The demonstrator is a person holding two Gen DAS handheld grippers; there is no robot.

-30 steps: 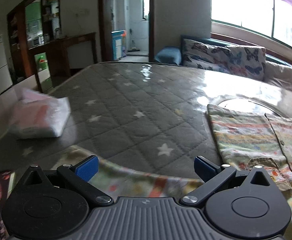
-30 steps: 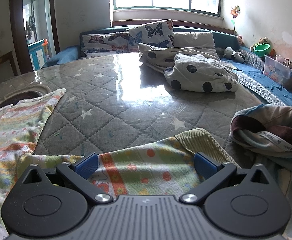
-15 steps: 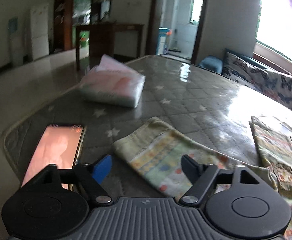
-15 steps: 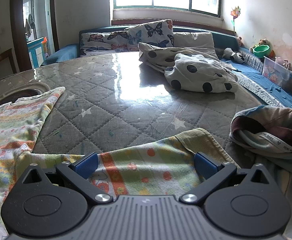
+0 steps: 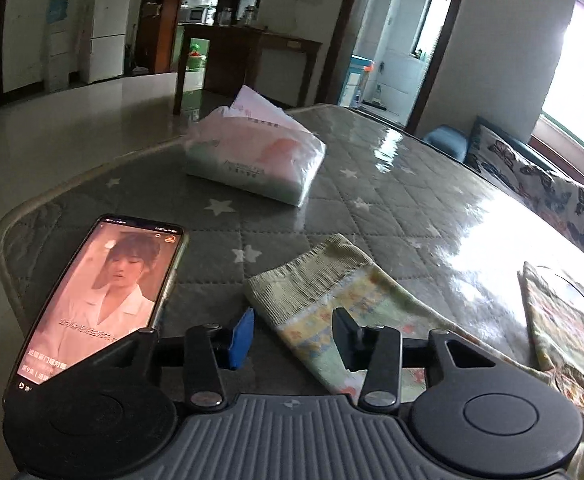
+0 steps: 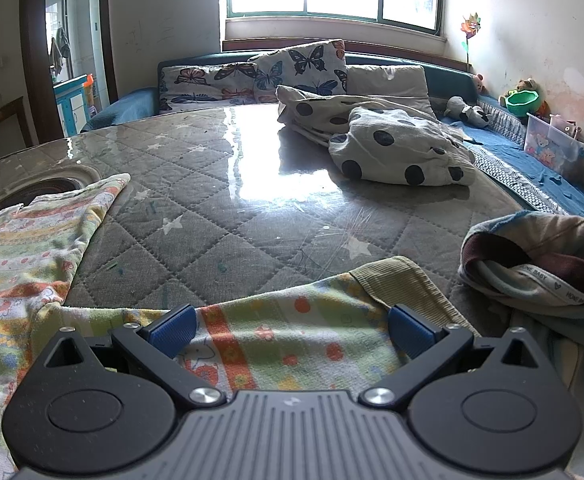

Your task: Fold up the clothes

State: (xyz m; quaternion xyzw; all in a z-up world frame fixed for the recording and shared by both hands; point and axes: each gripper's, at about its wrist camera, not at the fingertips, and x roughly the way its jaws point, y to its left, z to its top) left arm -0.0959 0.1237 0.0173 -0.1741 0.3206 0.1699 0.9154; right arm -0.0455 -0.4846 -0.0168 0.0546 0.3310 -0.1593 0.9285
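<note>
A small patterned shirt lies spread flat on the quilted grey table. Its left sleeve [image 5: 331,292] with a ribbed green cuff lies in front of my left gripper [image 5: 293,338], which is open and hovers just over the sleeve's near edge. The shirt body [image 6: 24,248] and right sleeve [image 6: 292,328] show in the right wrist view. My right gripper [image 6: 290,326] is open with the right sleeve lying between its fingers, just short of the cuff [image 6: 403,280].
A lit phone [image 5: 104,296] lies left of my left gripper near the table edge. A tissue pack [image 5: 256,156] sits beyond it. A polka-dot garment [image 6: 387,144] lies far right; another crumpled garment [image 6: 539,268] lies right of my right gripper. A sofa with butterfly cushions [image 6: 288,68] stands behind.
My left gripper has swung left and pulled back, bringing the sleeve cuff, phone and tissue pack into view, and its fingers have narrowed somewhat. My right gripper has stayed still.
</note>
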